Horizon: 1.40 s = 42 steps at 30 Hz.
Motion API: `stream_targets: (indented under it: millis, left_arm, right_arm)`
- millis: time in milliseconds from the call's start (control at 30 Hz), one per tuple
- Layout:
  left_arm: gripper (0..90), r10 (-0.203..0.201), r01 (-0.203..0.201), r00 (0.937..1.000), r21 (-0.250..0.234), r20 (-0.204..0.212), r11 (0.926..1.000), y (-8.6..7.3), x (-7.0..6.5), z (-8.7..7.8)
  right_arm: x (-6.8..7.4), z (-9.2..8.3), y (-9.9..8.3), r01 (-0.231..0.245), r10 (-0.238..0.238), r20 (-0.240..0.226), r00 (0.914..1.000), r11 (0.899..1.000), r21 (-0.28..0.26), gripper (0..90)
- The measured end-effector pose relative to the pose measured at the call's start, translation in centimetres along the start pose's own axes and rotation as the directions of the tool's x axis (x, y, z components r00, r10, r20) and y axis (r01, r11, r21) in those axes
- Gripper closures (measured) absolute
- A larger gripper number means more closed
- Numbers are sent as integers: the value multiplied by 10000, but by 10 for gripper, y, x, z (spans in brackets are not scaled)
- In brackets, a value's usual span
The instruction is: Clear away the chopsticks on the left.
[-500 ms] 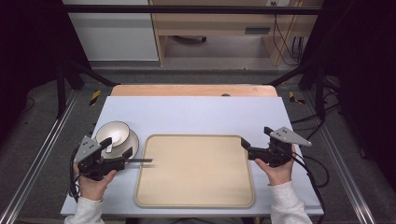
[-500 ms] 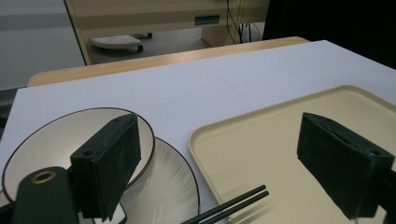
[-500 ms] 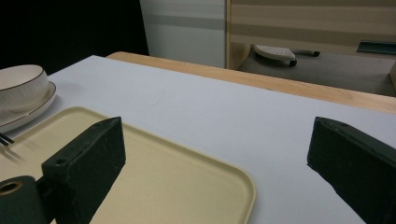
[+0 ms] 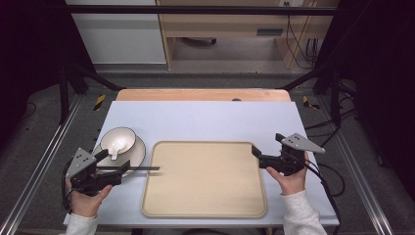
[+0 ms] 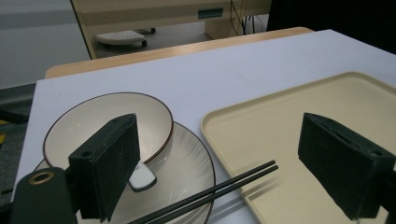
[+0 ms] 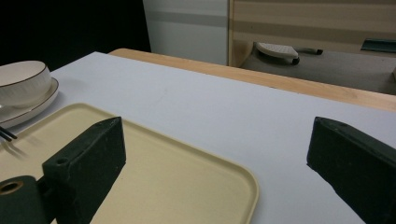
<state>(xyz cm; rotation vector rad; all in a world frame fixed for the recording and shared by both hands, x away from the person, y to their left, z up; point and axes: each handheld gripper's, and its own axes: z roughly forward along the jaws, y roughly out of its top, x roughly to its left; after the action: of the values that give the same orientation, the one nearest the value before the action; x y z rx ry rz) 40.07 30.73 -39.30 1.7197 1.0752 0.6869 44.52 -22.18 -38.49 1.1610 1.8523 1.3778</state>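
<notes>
Chopsticks (image 4: 128, 169), black pair, lying across plate (image 4: 138, 155) rim with tips reaching onto beige tray (image 4: 205, 205); untouched. Bowl (image 4: 118, 139) with white spoon (image 5: 141, 178) resting on same plate, left of tray. Left gripper (image 4: 111, 165) hovering just beside plate, jaws spread wide on either side of chopsticks, gripping nothing. Right gripper (image 4: 255, 153) at tray's right edge, jaws wide apart, empty. Work seemingly at start: tray bare, tableware not yet moved, grasp of chopsticks likely next.
</notes>
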Motion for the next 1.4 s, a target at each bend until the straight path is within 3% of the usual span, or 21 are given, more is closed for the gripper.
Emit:
stream_targets:
  millis: [333, 567, 733, 933, 1133, 1233, 1400]
  left_arm:
    - [121, -71, 76, 9998, 265, -181, 9996, -15, 11, -16]
    - [145, 175, -162, 9997, 789, -155, 9968, -25, 17, -12]
    - [156, 467, -424, 9985, 1375, -283, 9896, -33, 19, -1]
    - [183, 796, -705, 9957, 1687, -478, 9831, -41, 26, 6]
    - [266, 907, -808, 9950, 1978, -414, 9769, -47, 31, 17]
    - [314, 1147, -1015, 9924, 2299, -447, 9679, -50, 32, 24]
    - [370, 1204, -1068, 9919, 2481, -404, 9628, -52, 34, 27]
  right_arm:
    - [4, 0, 2, 97, -97, -58, 9999, 9999, 36, 47]
    - [6, 2, 1, 74, -73, -113, 9999, 9999, 97, 47]
    - [6, 2, 1, 126, -125, -85, 9999, 9998, 150, 48]
    - [7, 3, 0, 131, -130, -93, 9999, 9997, 183, 49]
    - [7, 5, -1, 177, -175, -62, 9998, 9995, 270, 49]
    - [7, 6, -2, 194, -192, -70, 9998, 9992, 344, 49]
    - [8, 8, -3, 169, -166, -95, 9998, 9991, 384, 49]
